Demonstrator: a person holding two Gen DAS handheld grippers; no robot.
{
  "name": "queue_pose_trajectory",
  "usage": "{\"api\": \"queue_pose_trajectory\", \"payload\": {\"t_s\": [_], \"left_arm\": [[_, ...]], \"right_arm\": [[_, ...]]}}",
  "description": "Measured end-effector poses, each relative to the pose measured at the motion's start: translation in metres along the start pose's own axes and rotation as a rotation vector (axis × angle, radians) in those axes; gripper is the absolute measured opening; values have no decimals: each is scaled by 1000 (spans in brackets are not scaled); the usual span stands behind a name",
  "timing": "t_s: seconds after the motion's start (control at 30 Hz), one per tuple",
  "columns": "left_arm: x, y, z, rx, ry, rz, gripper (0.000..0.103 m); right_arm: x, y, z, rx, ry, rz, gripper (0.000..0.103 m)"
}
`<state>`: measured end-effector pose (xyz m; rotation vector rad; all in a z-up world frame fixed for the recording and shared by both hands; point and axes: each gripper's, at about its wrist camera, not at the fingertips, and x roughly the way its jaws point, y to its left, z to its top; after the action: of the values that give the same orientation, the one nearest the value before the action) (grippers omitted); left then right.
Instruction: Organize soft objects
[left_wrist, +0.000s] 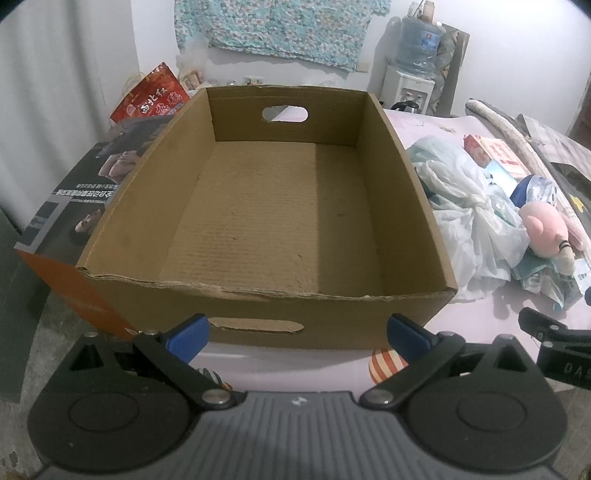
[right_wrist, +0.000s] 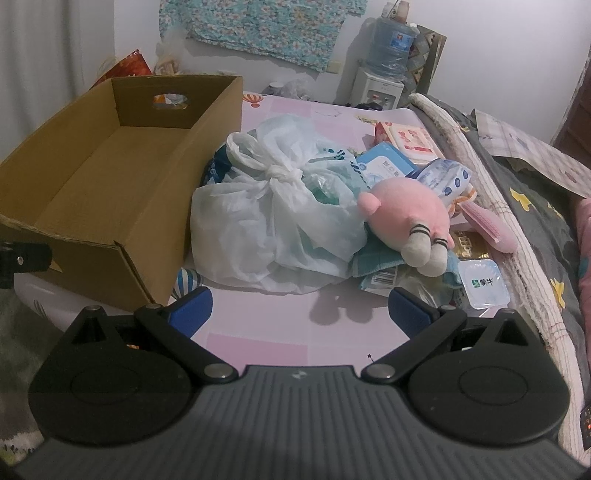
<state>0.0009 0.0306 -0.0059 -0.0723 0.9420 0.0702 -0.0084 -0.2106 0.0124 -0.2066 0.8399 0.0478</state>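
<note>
My left tool (left_wrist: 297, 334) is released, pads spread before the cardboard box (left_wrist: 258, 206) (nothing inside it). My right tool (right_wrist: 300, 308) is released too, over the pink bedsheet (right_wrist: 258, 343). Beyond it lie the knotted plastic bag (right_wrist: 273, 218) and pink plush toy (right_wrist: 406, 218), touching, beside the box.

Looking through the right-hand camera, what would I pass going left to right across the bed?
Cardboard box → knotted white plastic bag → pink plush toy → small clear tub with a green label → grey patterned quilt.
</note>
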Motion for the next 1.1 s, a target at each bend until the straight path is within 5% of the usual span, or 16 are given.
{"api": "queue_pose_trajectory", "payload": {"t_s": [1.1], "left_arm": [[-2,-7,-2,26,-1,-3,103]], "right_arm": [[4,-10,-7,45,3,19,102]]}}
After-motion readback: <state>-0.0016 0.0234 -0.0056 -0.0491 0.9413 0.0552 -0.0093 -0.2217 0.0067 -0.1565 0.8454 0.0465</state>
